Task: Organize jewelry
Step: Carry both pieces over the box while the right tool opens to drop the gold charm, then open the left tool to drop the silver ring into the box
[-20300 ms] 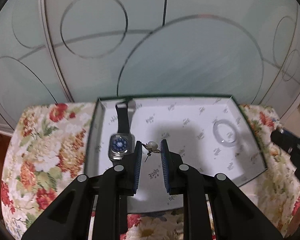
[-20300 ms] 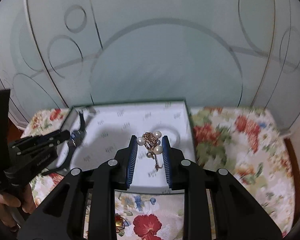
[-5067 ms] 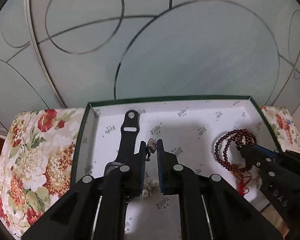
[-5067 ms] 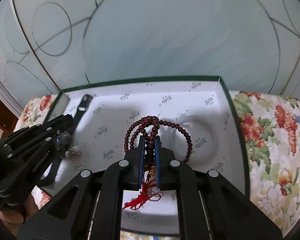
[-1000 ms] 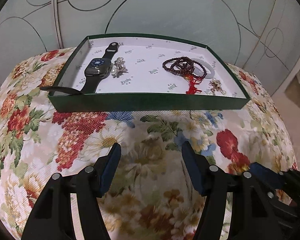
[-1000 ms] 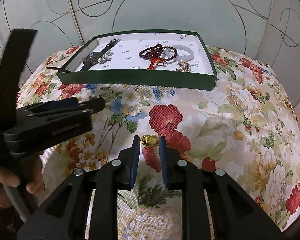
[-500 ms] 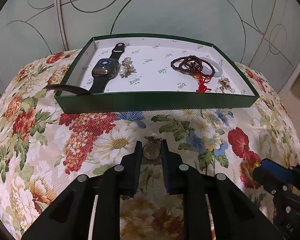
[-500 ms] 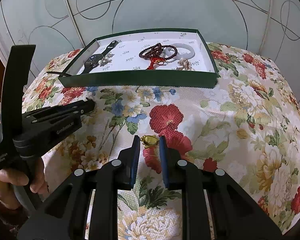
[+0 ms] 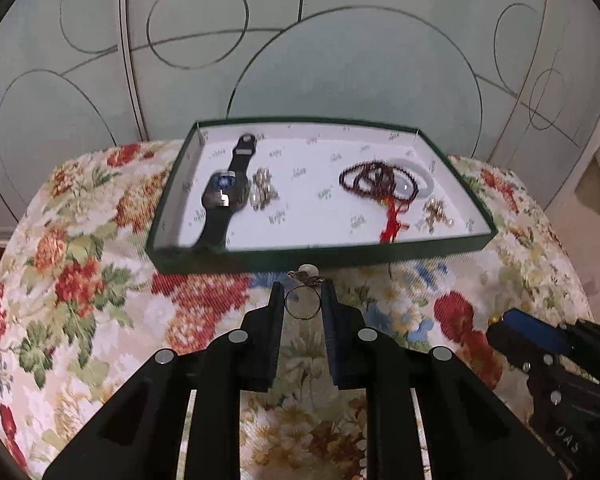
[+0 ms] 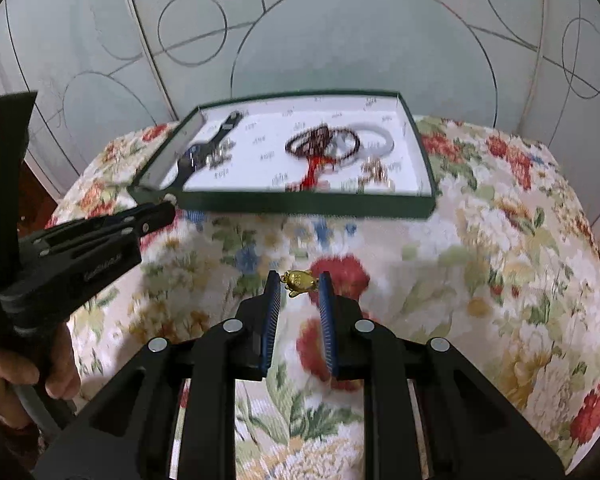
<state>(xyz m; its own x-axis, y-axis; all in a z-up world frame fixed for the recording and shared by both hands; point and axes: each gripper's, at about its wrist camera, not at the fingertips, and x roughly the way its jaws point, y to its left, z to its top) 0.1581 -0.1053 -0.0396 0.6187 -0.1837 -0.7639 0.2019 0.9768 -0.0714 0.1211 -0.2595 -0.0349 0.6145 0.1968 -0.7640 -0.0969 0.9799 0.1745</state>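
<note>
Left gripper (image 9: 303,300): fingers nearly closed, clamping a ring (image 9: 302,305). Right gripper (image 10: 299,289): fingers nearly closed on a gold charm (image 10: 299,281). Both are held above the floral cloth (image 10: 480,264), in front of the green tray (image 9: 320,250)

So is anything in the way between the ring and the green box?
Only the box's own front wall. The left gripper holds the ring just short of the green box, so it must clear that rim. Nothing else visible lies between.
</note>
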